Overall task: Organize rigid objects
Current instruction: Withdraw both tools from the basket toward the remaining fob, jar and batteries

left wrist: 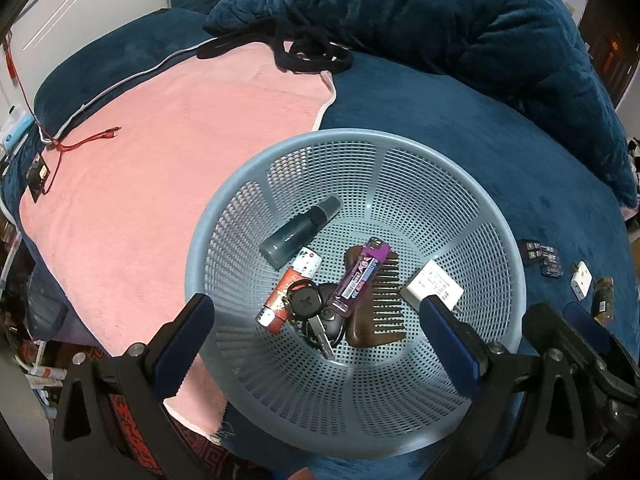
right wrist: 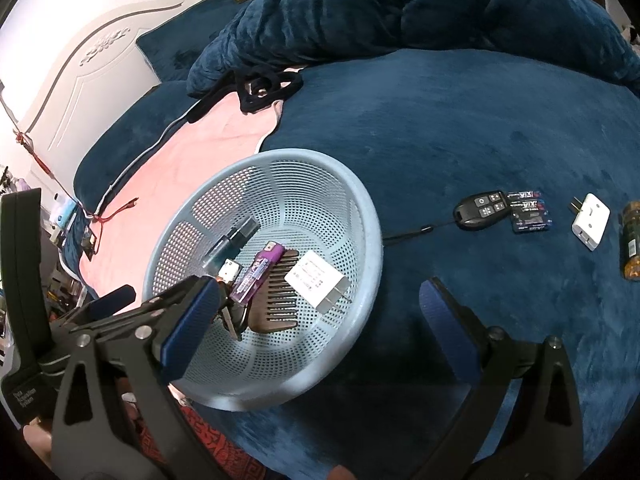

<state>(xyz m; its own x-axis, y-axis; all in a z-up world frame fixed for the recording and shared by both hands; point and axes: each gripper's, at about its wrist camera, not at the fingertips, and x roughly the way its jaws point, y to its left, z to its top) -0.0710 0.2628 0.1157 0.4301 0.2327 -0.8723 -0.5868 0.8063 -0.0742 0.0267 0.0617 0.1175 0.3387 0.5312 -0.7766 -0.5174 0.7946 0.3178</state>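
You are working over a bed covered in a dark blue plush blanket (right wrist: 460,128), with a pink towel (left wrist: 160,184) spread on its left part and a bunched blue duvet (left wrist: 440,16) behind. The light blue perforated basket (left wrist: 400,432) sits on the blanket with its left edge over the towel. Your left gripper (left wrist: 316,336) hangs above the basket with its jaws spread wide and nothing between them; your right gripper (right wrist: 320,320) hovers by the basket's right rim, jaws likewise spread and empty. Inside the basket lie a dark wooden comb (left wrist: 380,312), a teal spray bottle (left wrist: 298,234), a white charger plug (left wrist: 434,286) leaning on the right wall, a purple lighter (left wrist: 360,278) resting across the comb, a red and white lighter (left wrist: 290,294) and a black car key (left wrist: 306,300) with its blade pointing toward you. Outside, well to the basket's right on the blanket, you have a black remote fob (right wrist: 480,208) touching a pack of batteries (right wrist: 530,212), then a white plug adapter (right wrist: 592,222) and a small amber bottle (right wrist: 632,240).
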